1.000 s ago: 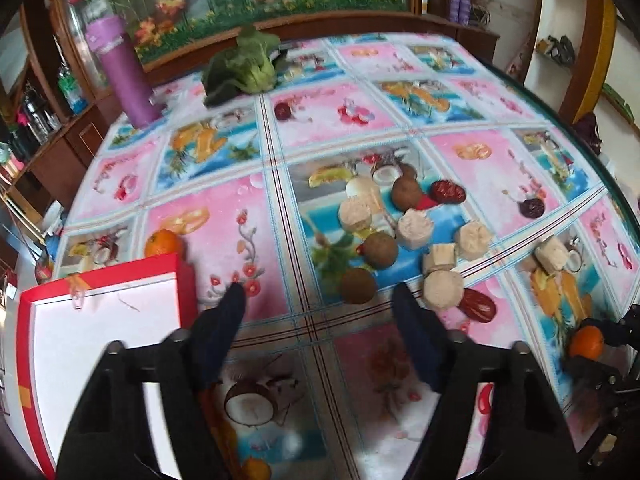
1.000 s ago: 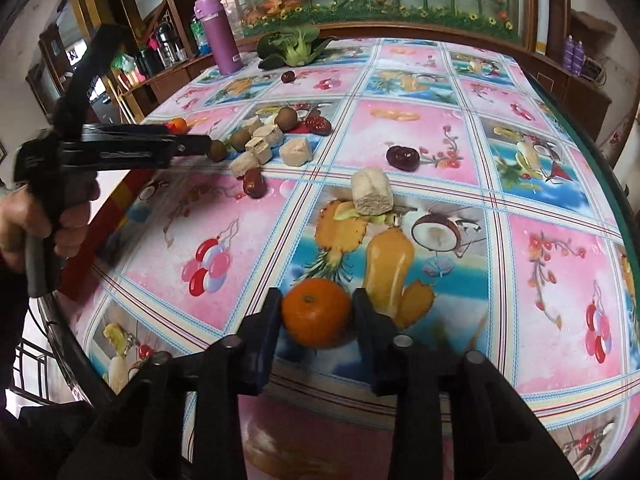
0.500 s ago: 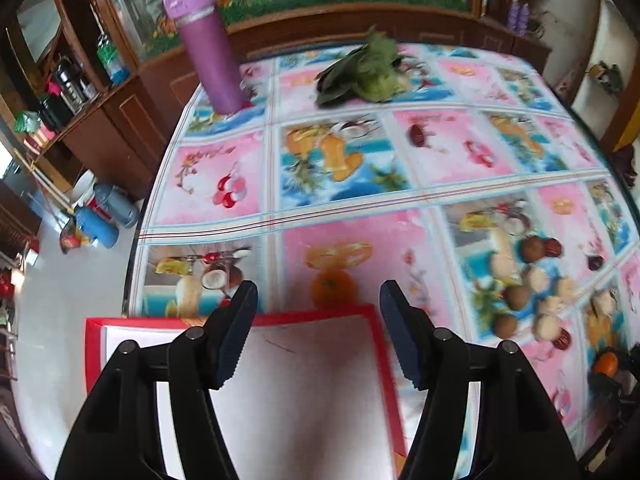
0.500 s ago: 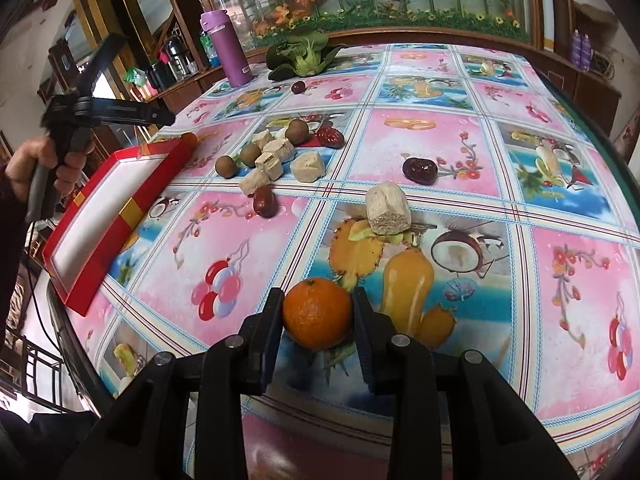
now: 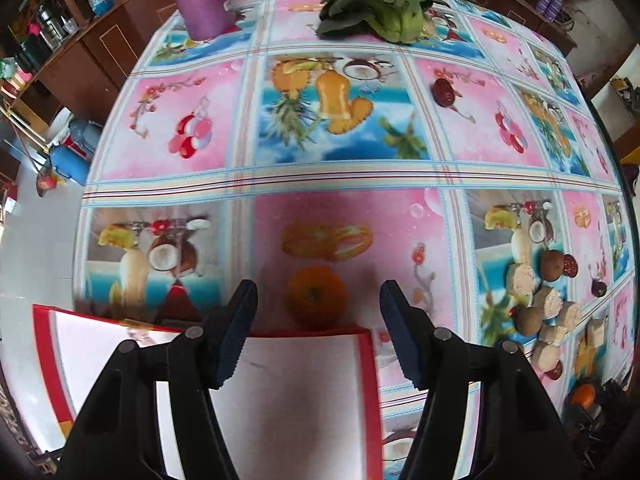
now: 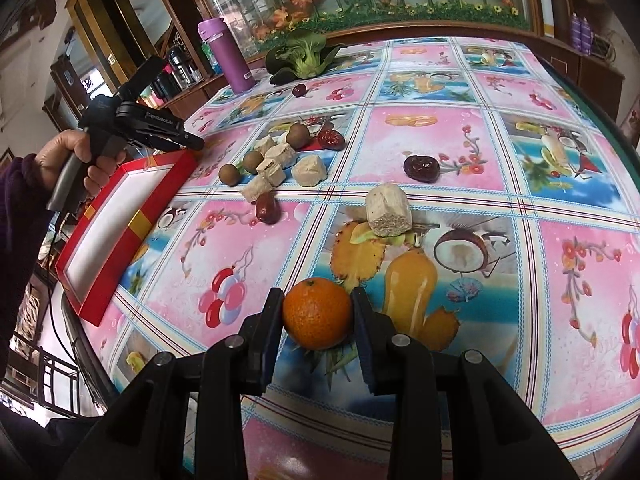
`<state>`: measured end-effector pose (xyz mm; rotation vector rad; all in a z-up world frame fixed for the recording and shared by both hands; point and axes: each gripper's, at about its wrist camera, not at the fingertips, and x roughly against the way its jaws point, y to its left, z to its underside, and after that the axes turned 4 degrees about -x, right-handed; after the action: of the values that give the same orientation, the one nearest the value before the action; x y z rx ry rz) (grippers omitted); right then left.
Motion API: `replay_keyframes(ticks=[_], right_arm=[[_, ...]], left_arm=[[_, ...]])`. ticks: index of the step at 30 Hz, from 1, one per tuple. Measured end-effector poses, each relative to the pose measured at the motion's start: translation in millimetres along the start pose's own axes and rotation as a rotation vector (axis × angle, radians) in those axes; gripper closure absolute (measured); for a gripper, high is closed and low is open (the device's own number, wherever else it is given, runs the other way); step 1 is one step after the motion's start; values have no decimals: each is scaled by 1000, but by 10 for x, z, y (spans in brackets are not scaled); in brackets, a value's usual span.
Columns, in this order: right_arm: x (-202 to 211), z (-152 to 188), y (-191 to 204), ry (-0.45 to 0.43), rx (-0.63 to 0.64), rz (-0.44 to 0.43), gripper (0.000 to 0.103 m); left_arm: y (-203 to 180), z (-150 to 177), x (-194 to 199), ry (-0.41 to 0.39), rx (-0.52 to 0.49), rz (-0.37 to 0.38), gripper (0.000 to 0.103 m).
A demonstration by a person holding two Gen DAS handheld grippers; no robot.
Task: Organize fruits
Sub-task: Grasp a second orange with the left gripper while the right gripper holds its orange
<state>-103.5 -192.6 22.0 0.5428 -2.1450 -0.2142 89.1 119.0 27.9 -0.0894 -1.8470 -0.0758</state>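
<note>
My right gripper [image 6: 318,322] is shut on an orange [image 6: 318,312] low over the fruit-print tablecloth near the table's front edge. A second orange [image 5: 316,298] sits on the cloth just beyond the far rim of a red box [image 5: 304,334] with a white inside. My left gripper [image 5: 318,314] hangs open above that box, and the second orange lies between its fingertips without touching them. In the right wrist view a hand holds the left gripper [image 6: 188,142] over the red box [image 6: 156,204] at the table's left edge.
A pile of beige cake chunks, brown round fruits and red dates [image 6: 276,164] lies mid-table. One beige chunk [image 6: 388,210] and a dark date [image 6: 420,168] lie apart. A purple bottle [image 6: 230,56] and leafy greens [image 6: 304,58] stand at the back.
My left gripper swung left from the pile to above the red box, then closed in on the orange beside it. The right gripper kept its hold on its orange and barely moved.
</note>
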Motion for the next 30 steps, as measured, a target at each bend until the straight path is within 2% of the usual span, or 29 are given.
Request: replay_keyframes(ticks=[3,6,8,11,14,16,18,22,26,30], right_arm=[[0,1,-1,0,2,2,70],[-4,4,16,-1,12,13,70],[-7,4,26,-1,17,20,70],[-7,10,48,-2,30,28,70],[-11,16,78,-3,45,43,71],[-16,20,102,-3,45,48,71],[-21,15,113,1,27,36,71],[-25,-17,208,2,32,30,71],[22,-96,339,-18,51,30,71],[49,-135,390,-29,49,28,71]], left_arm=[[-56,0,-15,0,-15,17,44],[-80,-1,-14,1,-39,-16,52],[-52,3,-6,0,-39,-26,61],[-15,-7,15,-11,-36,-13,70],[-34,-1,27,-17,-36,24,70],[-98,-14,32,-30,-54,-4,70],[-134,-34,78,-60,-56,0,72],[-181,-79,198,-101,-41,98,87],[-309,-77,187,-111,-77,86,87],[-295,-78,181,-121,-70,96,87]])
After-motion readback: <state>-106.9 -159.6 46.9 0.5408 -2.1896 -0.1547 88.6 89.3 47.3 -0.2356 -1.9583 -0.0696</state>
